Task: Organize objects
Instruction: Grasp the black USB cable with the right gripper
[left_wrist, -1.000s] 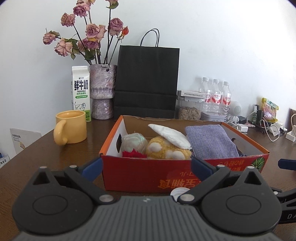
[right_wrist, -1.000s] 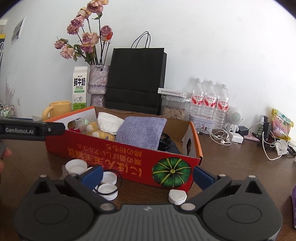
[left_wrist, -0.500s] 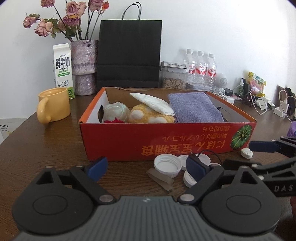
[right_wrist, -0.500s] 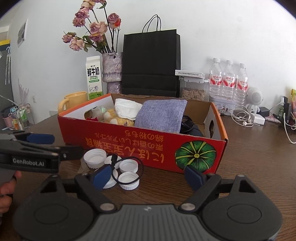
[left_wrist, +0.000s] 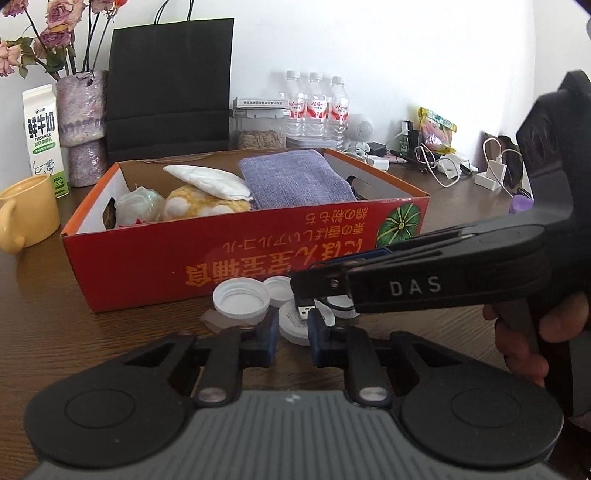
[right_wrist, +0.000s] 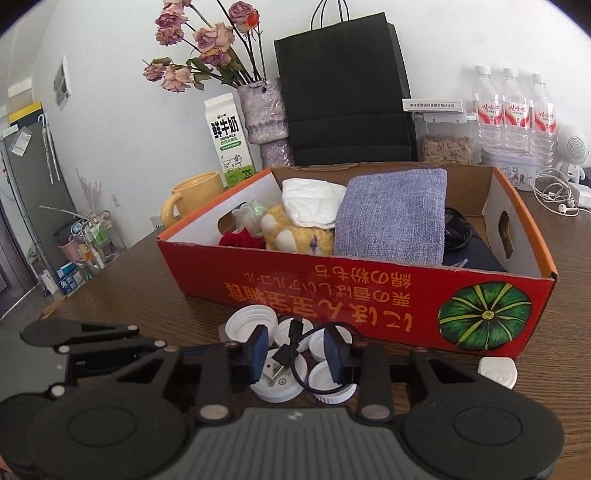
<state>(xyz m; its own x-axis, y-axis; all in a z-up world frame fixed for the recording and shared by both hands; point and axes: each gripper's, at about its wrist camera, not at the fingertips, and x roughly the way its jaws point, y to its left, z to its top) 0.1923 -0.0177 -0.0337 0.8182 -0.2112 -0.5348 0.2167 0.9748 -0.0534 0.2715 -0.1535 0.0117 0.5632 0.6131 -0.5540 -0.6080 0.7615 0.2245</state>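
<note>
Dark wood table (right_wrist: 554, 258) under a white wall, and my landmark is the red box (right_wrist: 332, 291), already holding a purple cloth (right_wrist: 391, 218), a white pad and a plush toy. Just in front of the box lies a cluster of white caps (right_wrist: 251, 321), with a short black cable (right_wrist: 295, 354) looped over them, its USB plug (left_wrist: 306, 312) pointing away from the box.

My right gripper (right_wrist: 295, 354) sits over that cluster, jaws closing with the plug and cable between them; the pads do not yet press on anything I can see. My left gripper (left_wrist: 291, 328) is closing too, low in front of the box, over one cap (left_wrist: 293, 326); I see no contact there either. In the left view the right gripper crosses just above my left fingertips, so the two tools are crowded.

I judge the step in hand to be taking the cable off the caps, then moving it into the box. To do it well I would:
- close the right on the plug body, not the thin loop;
- keep the left clear of the right gripper, or steady a cap;
- lift slowly so the loop does not drag caps along.
</note>
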